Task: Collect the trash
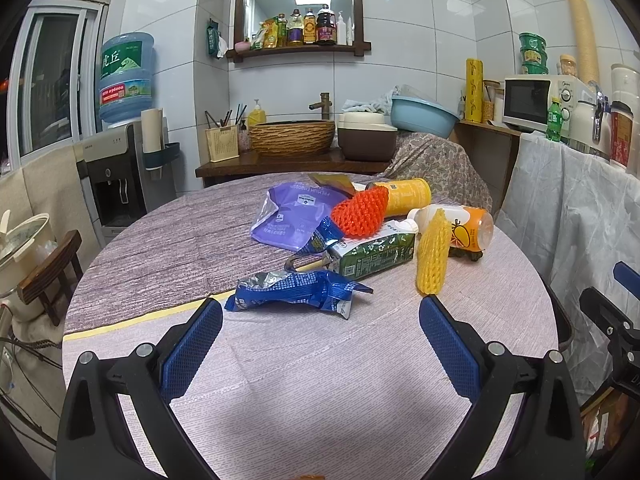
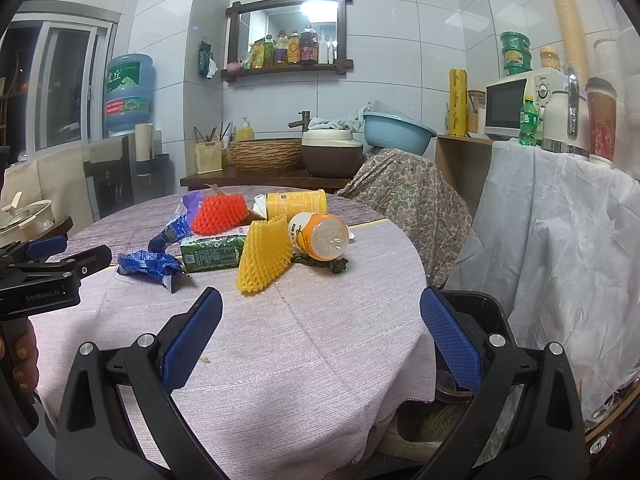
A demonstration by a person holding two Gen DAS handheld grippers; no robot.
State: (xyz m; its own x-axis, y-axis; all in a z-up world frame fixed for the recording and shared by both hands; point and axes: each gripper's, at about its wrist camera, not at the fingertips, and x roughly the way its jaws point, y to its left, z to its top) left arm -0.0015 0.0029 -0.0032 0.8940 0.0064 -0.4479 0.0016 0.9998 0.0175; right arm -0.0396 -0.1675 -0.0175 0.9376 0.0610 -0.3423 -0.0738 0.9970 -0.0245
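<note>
Round table (image 1: 320,380) under a pale cloth; trash grouped on the far half.

Left gripper (image 1: 320,312): jaws wide, nothing between the pads, raised over the near cloth. Directly ahead, just beyond the fingertips: crumpled blue wrapper (image 1: 296,290), lying flat. Behind it, a green carton (image 1: 372,254) on its side, with a second, smaller blue wrapper (image 1: 322,238) against its left end. Farther left: purple pouch (image 1: 296,212), flat. Resting on the carton's far edge: orange foam net (image 1: 362,212). Behind the net: yellow can (image 1: 408,196) on its side. Right of the carton: yellow foam net (image 1: 432,254), upright, leaning against a juice bottle (image 1: 460,224) on its side. Under the bottle: a dark scrap, too small to identify.

Right gripper (image 2: 320,312): jaws wide, empty, held above the table's near right edge. Ahead and slightly left: yellow foam net (image 2: 264,256), then the juice bottle (image 2: 320,236) with its base toward the camera. Below the right finger, beside the table: dark bin (image 2: 472,308), partly hidden. At far left of the right view: left gripper (image 2: 60,256) seen side-on, a hand (image 2: 24,356) on its handle.
</note>
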